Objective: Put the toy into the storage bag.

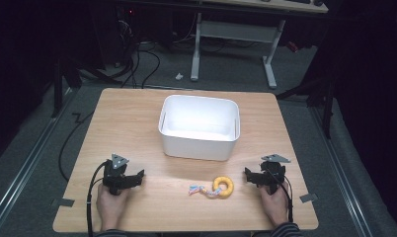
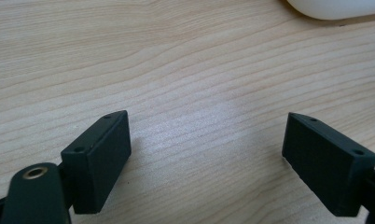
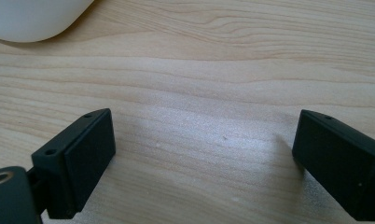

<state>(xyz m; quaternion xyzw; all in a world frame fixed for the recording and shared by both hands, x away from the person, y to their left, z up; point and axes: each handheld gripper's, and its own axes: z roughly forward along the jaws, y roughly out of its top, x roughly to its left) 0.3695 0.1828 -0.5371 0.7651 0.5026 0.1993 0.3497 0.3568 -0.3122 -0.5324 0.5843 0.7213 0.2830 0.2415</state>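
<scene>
Both hands rest on the pale wooden counter point(image 1: 137, 123), left tool point(image 1: 137, 178) and right tool point(image 1: 250, 176) spread empty; nothing begun, so next is likely reaching for the yellow ring rope toy point(image 1: 217, 187) near the white plastic bin point(image 1: 199, 143).

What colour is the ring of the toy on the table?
Yellow ring, best seen in the high view.

I'm seeing the desk point(image 1: 137, 113) lit brightly from overhead while the room around it sinks into near black. The white bin point(image 1: 199, 127) glares inside. Close up, soft sheen on the wood, faint shadows, slightly blurred edges.
</scene>
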